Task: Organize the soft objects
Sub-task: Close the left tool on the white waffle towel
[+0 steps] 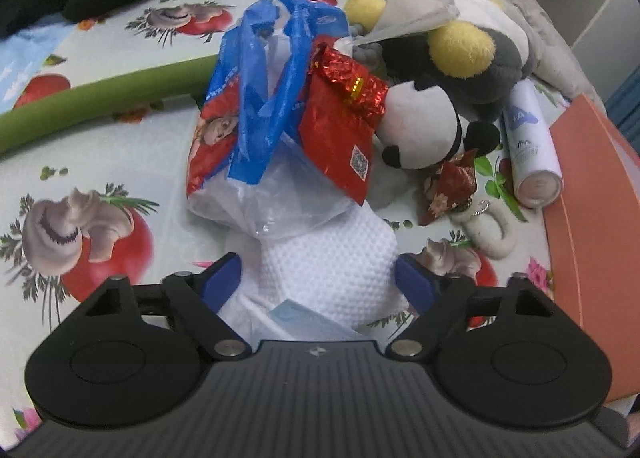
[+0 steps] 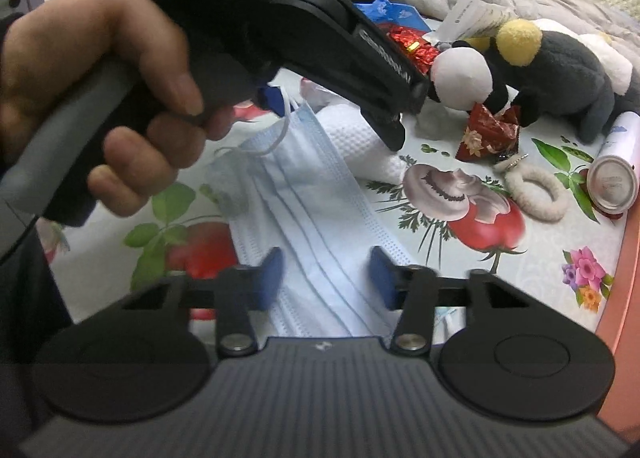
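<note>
Two blue pads of my left claw [image 1: 318,282] straddle the white waffle cloth [image 1: 328,254] on the flowered bench [image 1: 120,162], parted, apparently just touching its sides. From the right wrist, my right claw [image 2: 326,278] stands released over the blue face mask [image 2: 304,210], near the panda plush [image 2: 464,74].

The spray can [image 1: 530,146] shows the letters "JA"; nothing else is legible.
</note>
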Demonstrator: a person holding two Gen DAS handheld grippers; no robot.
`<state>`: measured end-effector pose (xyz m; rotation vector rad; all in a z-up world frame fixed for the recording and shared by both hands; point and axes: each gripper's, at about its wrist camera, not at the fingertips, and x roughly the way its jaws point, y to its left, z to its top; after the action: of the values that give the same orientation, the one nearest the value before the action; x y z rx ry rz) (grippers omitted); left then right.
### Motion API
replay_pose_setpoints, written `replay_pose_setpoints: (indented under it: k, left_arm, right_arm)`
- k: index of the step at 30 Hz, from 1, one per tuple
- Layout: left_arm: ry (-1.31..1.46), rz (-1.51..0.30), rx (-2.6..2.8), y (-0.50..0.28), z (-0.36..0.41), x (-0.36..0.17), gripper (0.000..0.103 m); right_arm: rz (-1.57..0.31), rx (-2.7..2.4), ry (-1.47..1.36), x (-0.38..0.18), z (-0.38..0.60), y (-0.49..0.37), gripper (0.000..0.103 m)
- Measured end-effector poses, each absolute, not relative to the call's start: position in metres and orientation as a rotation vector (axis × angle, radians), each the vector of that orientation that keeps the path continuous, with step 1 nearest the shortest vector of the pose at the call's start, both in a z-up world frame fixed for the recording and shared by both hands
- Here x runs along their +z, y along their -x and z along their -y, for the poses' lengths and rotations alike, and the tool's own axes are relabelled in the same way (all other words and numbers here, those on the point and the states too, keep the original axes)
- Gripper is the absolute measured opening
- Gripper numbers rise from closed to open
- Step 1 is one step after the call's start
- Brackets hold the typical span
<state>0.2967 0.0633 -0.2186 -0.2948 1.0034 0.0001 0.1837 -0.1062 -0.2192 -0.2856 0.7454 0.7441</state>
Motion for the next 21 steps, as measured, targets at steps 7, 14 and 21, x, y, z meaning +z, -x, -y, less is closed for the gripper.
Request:
replay_pose_setpoints:
  k: [7, 14, 21]
  left_arm:
    - [0.289, -1.014, -0.011, -0.291, -0.060, -0.217, 0.019]
    - [0.349, -0.972, -0.049, -0.266, -0.062, -0.200, 0.011]
    - [0.338, -0.926, -0.081, -0.235, -0.057, -0.173, 0.011]
  right_arm:
    - [-0.752, 0.697, 0.292, -0.217, 0.113, -0.176, 0.010]
    - [-0.761, 0.579, 0.279, -0.207, 0.133, -0.164, 0.007]
    - [-0.771, 0.463, 0.202, -0.195, 0.159, -0.148, 0.007]
